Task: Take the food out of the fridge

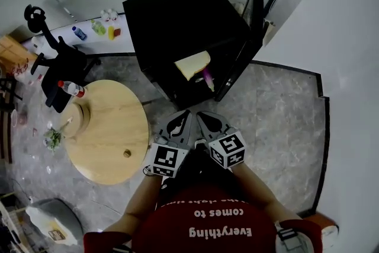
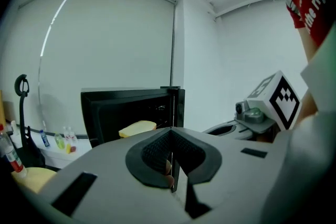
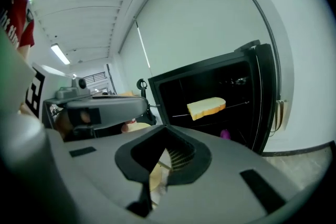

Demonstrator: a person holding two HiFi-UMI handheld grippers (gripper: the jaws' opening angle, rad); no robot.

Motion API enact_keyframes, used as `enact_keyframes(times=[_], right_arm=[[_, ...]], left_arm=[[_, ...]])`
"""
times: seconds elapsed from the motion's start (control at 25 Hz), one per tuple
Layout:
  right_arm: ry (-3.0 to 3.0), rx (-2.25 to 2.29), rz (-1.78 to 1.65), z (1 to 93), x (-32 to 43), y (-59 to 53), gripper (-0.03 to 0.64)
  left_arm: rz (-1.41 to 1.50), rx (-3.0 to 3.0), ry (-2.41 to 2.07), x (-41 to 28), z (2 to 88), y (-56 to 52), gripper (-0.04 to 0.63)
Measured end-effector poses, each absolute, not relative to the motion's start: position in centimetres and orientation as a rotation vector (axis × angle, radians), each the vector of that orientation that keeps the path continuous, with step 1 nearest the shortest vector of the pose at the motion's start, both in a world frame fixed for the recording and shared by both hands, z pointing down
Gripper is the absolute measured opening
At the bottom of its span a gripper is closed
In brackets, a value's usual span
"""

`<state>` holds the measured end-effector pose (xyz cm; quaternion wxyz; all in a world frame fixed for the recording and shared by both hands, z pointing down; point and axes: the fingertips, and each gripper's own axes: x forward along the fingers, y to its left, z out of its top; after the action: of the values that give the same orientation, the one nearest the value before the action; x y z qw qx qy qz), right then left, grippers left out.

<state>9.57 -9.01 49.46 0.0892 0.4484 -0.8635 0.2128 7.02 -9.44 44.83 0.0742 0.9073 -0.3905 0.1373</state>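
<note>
Left gripper [image 1: 185, 116]: jaws pressed together, holding nothing.
Right gripper [image 1: 202, 117]: also closed and empty, just beside the left one.
Fridge [image 1: 177, 15]: black, ahead of both grippers, with its door [image 1: 253, 21] swung open on the right gripper's side.
Bread slice [image 3: 206, 107]: ahead of and above the right gripper's tips, lying flat on a wire shelf [image 3: 236, 106], untouched.
Purple item [image 3: 224, 134]: below the bread, too small to identify.
Handling: probably light, soft and easily crushed. Best pinched gently at the crust edge nearest the grippers, once the jaws are opened.
</note>
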Motion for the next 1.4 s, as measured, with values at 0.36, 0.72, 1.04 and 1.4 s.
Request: enact_keyframes(times=[0.36, 0.72, 1.04, 1.4], right_arm=[[-2.491, 1.407, 0.641, 53.1, 12.1, -12.2, 0.009], [-2.346, 1.469, 0.623, 60.4, 14.4, -17.0, 0.011], [-2.147, 1.427, 0.635, 68.1, 16.6, -21.4, 0.166], [-1.912, 1.308, 0.598, 75.7, 18.7, -28.0, 0.215]], left_arm=[[0.476, 2.684, -1.132, 8.6, 47.8, -11.0, 0.003], [0.536, 2.648, -1.119, 8.9, 52.0, -12.6, 0.003], [0.553, 2.633, -1.147, 9.2, 53.5, -14.0, 0.003], [0.61, 2.608, -1.126, 8.9, 55.3, -12.9, 0.003]])
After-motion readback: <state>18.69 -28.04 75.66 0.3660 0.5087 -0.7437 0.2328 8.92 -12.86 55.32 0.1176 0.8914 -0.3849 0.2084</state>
